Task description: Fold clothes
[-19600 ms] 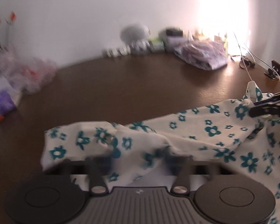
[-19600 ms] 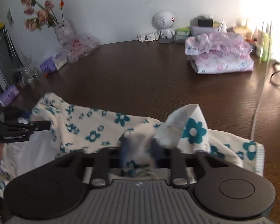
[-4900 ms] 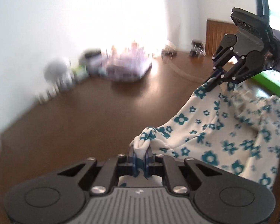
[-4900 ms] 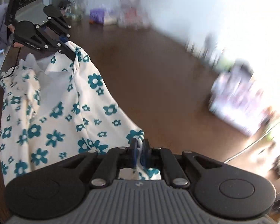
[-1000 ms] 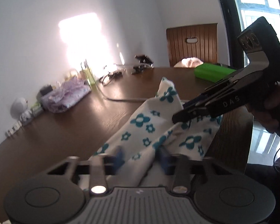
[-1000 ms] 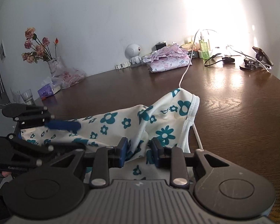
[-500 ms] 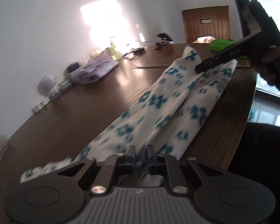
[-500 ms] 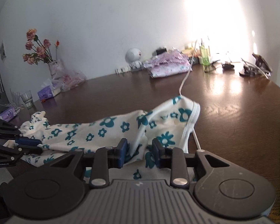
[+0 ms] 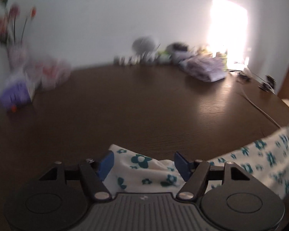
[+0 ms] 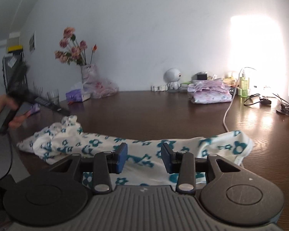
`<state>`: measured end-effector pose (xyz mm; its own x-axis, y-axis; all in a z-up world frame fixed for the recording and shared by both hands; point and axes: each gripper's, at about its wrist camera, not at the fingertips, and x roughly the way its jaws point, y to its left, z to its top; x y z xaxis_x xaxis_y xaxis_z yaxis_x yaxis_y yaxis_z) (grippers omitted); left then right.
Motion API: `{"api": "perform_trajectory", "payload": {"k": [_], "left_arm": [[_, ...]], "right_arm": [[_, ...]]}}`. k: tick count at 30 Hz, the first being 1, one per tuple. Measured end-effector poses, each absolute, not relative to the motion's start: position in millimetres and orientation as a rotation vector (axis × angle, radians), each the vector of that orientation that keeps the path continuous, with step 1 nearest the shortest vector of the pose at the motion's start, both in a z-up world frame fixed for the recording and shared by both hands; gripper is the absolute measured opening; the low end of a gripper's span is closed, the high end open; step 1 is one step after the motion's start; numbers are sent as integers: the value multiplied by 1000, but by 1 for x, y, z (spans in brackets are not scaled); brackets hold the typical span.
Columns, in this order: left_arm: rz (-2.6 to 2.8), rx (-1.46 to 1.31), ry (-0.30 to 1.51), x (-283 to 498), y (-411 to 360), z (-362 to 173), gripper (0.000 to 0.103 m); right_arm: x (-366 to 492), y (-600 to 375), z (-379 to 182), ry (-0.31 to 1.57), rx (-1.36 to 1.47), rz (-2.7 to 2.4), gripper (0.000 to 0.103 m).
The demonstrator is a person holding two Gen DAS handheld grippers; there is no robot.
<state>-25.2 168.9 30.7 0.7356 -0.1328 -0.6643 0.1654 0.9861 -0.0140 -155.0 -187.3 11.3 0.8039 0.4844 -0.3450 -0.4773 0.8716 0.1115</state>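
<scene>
White garment with teal flower print (image 10: 98, 144) lying in a long band left to right across the lower frame on the dark wooden worktop (image 10: 163, 113), near edge hidden behind right gripper (image 10: 144, 158), jaws wide apart, empty, left gripper (image 9: 143, 165) likewise open over the bunched end, left wrist view blurred.

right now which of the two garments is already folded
The pink floral garment far back by the wall: it sits as a compact stack. The teal-flowered one lies stretched and rumpled along the near table edge, between both open grippers.

Soft printed cloth garment (image 10: 144, 150); glossy grained wood table (image 10: 163, 111)
</scene>
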Motion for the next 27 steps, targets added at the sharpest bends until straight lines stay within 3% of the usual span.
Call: {"api": "perform_trajectory", "payload": {"k": [1, 3, 4, 5, 14, 18, 20, 21, 23, 25, 27], "left_arm": [[-139, 7, 769, -9, 170, 27, 66], [-65, -35, 809, 7, 170, 18, 46], [-20, -48, 812, 7, 171, 15, 12], [25, -61, 815, 8, 172, 11, 4], [339, -60, 696, -59, 202, 2, 1], [439, -38, 669, -84, 216, 4, 1], [352, -16, 621, -91, 204, 22, 8], [271, 14, 604, -91, 192, 34, 14], [71, 76, 607, -82, 157, 54, 51], [-143, 139, 619, -70, 118, 72, 63], [-366, 194, 643, -54, 76, 79, 66]], "right_arm": [[-155, -183, 9, 387, 4, 514, 39], [-152, -181, 5, 414, -2, 506, 39], [-150, -182, 2, 428, 0, 501, 39], [-148, -183, 0, 443, 5, 495, 38], [-143, -197, -14, 482, 54, 470, 34], [-156, -203, -5, 484, 39, 474, 35], [-163, -207, -1, 485, 31, 477, 38], [-166, -208, 1, 485, 28, 478, 40], [-173, -211, 5, 486, 20, 480, 43], [-180, -215, 9, 487, 13, 483, 43], [-187, -218, 14, 489, 5, 485, 43]]}}
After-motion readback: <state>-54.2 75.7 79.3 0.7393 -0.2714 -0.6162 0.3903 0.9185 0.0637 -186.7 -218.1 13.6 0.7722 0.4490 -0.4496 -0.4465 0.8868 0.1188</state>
